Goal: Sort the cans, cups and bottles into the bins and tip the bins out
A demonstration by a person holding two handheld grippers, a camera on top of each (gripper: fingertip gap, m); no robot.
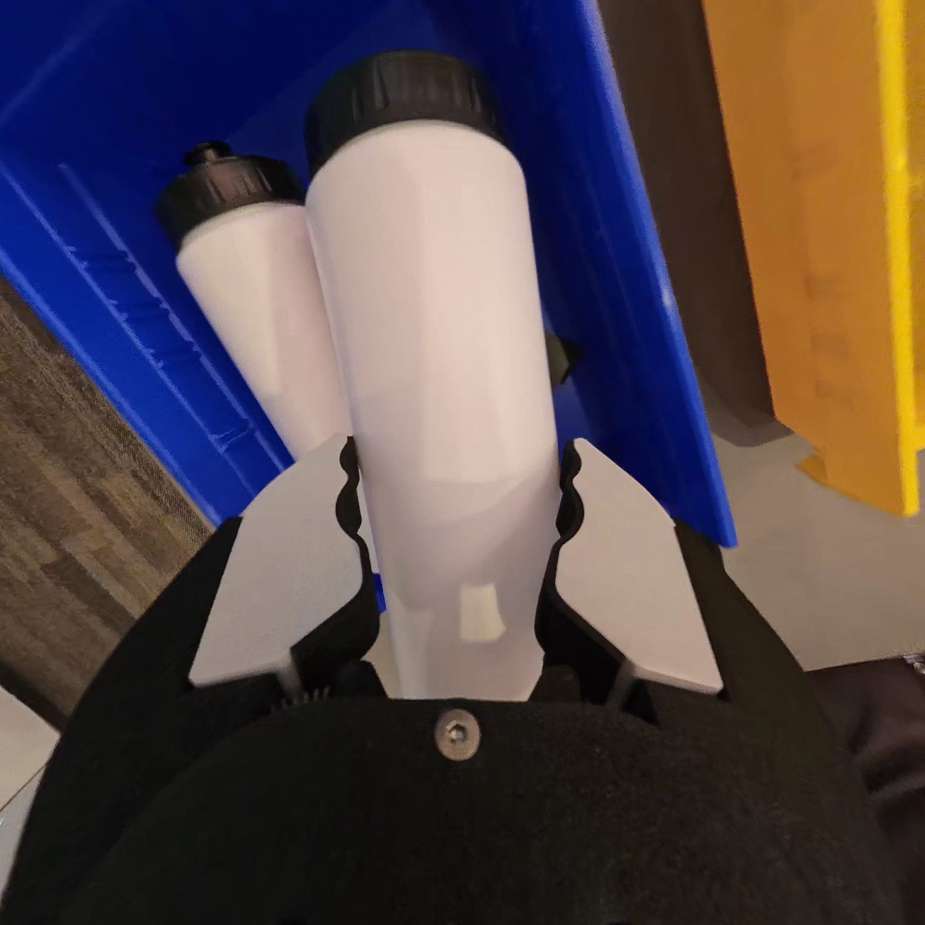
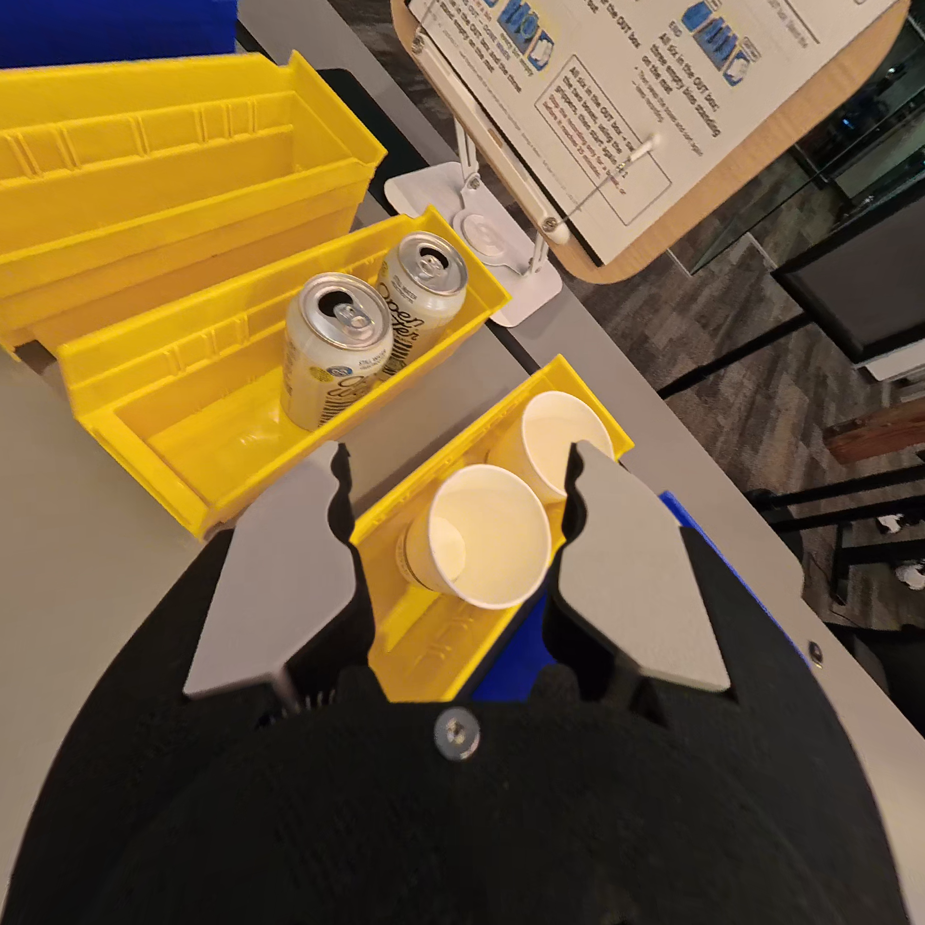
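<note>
Jaws around bottle (image 1: 430,325), cap foremost

Grey table (image 2: 75,525) above patterned carpet floor (image 2: 751,300)

The left gripper (image 1: 458,493) squeezes a white bottle (image 1: 430,320) between both black pads (image 1: 350,493). The right gripper (image 2: 455,493) hangs wide open, its fingers (image 2: 575,493) pressing on nothing.

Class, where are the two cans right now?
In the right wrist view, both cans stand together at the far end of the middle yellow bin, left of the bin holding two cups.
</note>
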